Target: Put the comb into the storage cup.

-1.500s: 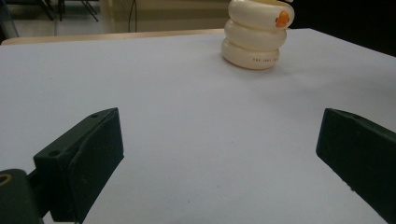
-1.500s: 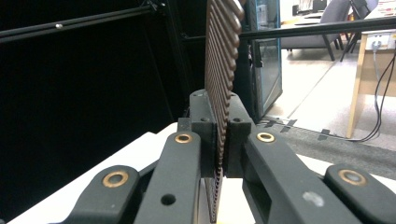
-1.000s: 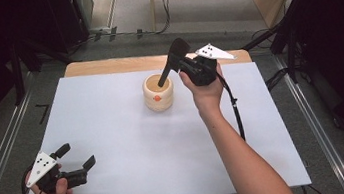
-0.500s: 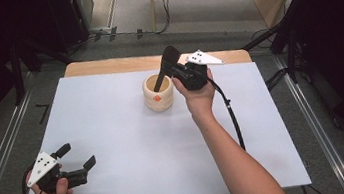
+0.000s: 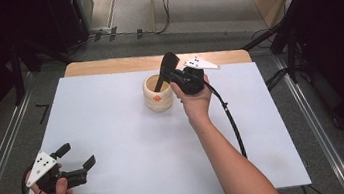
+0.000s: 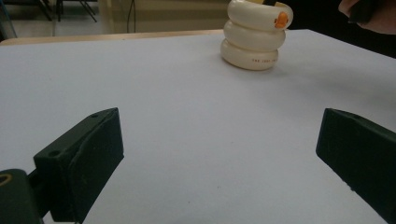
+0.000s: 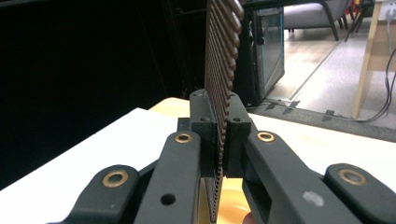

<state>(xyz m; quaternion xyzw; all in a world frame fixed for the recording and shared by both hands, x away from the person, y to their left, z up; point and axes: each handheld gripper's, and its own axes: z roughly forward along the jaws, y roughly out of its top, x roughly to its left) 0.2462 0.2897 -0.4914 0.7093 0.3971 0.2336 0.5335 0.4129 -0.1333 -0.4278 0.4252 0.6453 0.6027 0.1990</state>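
Note:
A cream ribbed cup (image 5: 158, 94) with an orange mark stands at the back middle of the white table sheet (image 5: 114, 135). My right gripper (image 5: 173, 73) hovers just right of the cup and is shut on a dark brown toothed comb (image 5: 169, 61). The comb tilts, and its lower end dips into the cup's mouth. In the right gripper view the comb (image 7: 222, 46) rises edge-on from between the pressed jaws of the right gripper (image 7: 218, 109). My left gripper (image 5: 78, 156) rests near the front left corner, open and holding nothing. The left gripper (image 6: 219, 154) looks across bare sheet toward the cup (image 6: 254, 35).
A wooden strip (image 5: 105, 65) borders the sheet's far edge. The right gripper's cable (image 5: 228, 120) trails along the forearm over the right half of the sheet. Metal rails run along the floor on both sides, with dark stands and furniture behind.
The right hand has sunk and shifted left toward the cup, bringing the comb's lower end down into the cup's mouth. The left hand has kept still.

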